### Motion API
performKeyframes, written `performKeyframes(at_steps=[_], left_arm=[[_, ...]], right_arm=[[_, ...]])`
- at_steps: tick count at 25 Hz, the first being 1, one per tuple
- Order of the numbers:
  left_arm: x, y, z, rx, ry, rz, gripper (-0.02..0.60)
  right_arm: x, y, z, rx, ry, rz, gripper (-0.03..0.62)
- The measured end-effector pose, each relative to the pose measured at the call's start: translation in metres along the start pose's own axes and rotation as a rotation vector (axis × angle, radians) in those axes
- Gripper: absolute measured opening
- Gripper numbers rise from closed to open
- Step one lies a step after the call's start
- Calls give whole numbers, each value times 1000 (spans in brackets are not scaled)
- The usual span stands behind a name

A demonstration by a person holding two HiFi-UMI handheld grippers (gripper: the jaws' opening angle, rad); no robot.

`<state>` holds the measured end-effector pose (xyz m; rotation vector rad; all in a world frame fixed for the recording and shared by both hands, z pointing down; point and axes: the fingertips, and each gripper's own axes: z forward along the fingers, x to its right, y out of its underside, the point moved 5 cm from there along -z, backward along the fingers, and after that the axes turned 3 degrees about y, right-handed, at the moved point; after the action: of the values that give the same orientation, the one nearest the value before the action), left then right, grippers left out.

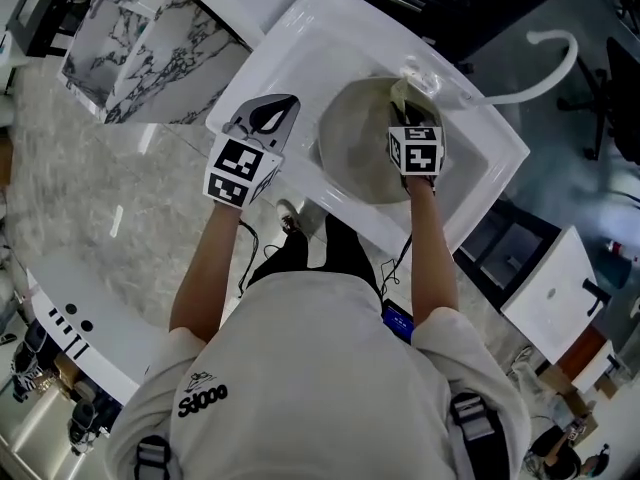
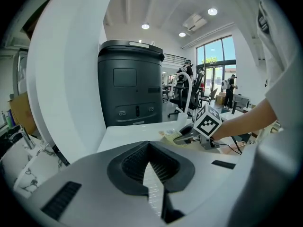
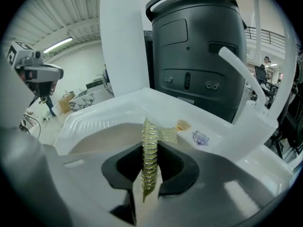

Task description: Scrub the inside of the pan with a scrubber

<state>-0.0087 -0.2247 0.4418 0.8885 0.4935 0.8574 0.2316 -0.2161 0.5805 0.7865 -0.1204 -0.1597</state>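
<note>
Left gripper (image 1: 268,120), fingers closed on nothing, sits left of the pan (image 1: 355,158), over the sink (image 1: 300,28) rim. Right gripper (image 1: 408,108), fingers clenched on the scrubber (image 3: 150,148), is nearer, above the pan's far edge; the pan's inside lies below it.

Open-plan office with a sink station.
A white sink (image 1: 290,48) beside a marble-patterned counter (image 1: 150,68) sits amid office chairs (image 2: 177,98), tall far windows (image 2: 218,63) and recessed ceiling lights (image 2: 212,12) (people (image 2: 230,86) stand near those windows).

The pan (image 1: 360,143) sits in the sink (image 1: 300,38); the faucet (image 1: 510,97) apparently stands at its right.
</note>
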Motion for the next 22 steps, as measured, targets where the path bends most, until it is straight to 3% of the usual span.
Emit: performKeyframes(at_steps=[6, 13, 22], left_arm=[[-2, 10, 1, -16, 1, -13, 0], [5, 27, 10, -45, 19, -30, 0], [10, 36, 15, -56, 32, -45, 0]], right_arm=[[-6, 7, 23, -41, -11, -74, 81], [-10, -2, 43, -47, -80, -7, 81], [-16, -3, 48, -27, -156, 4, 81]])
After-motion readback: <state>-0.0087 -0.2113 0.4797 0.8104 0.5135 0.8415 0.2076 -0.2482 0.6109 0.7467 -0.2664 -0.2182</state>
